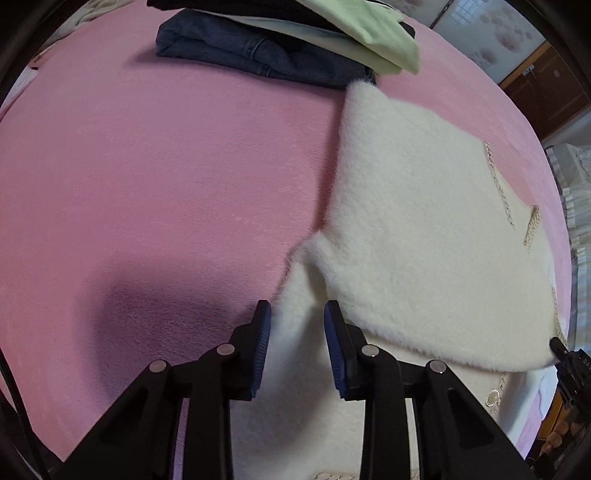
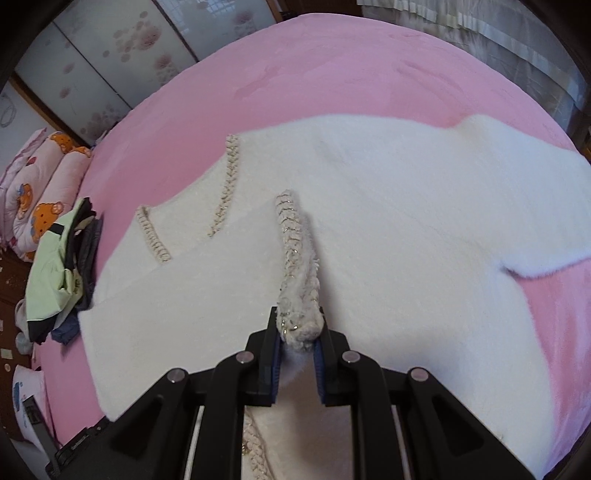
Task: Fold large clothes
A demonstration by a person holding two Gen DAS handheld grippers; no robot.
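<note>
A white fluffy coat [image 1: 424, 221] with braided beige trim lies spread on the pink bed [image 1: 147, 184]. My left gripper [image 1: 297, 332] points steeply down at the coat's left edge, where a sleeve meets the body. Its blue pads stand narrowly apart with the fleece filling the gap between them. In the right wrist view the coat [image 2: 406, 221] stretches away. My right gripper [image 2: 299, 332] is shut on the braided front trim [image 2: 295, 251] and holds it raised off the cloth. A bit of the right gripper [image 1: 569, 358] shows at the left wrist view's right edge.
A pile of folded clothes sits at the bed's edge by the coat: dark jeans [image 1: 258, 51] under a pale green garment [image 1: 369, 29], also seen as the pile [image 2: 55, 273]. Patterned pillows [image 2: 37, 192] lie beyond it. Wardrobe doors [image 2: 110, 55] and a curtain [image 2: 480, 29] border the bed [image 2: 332, 66].
</note>
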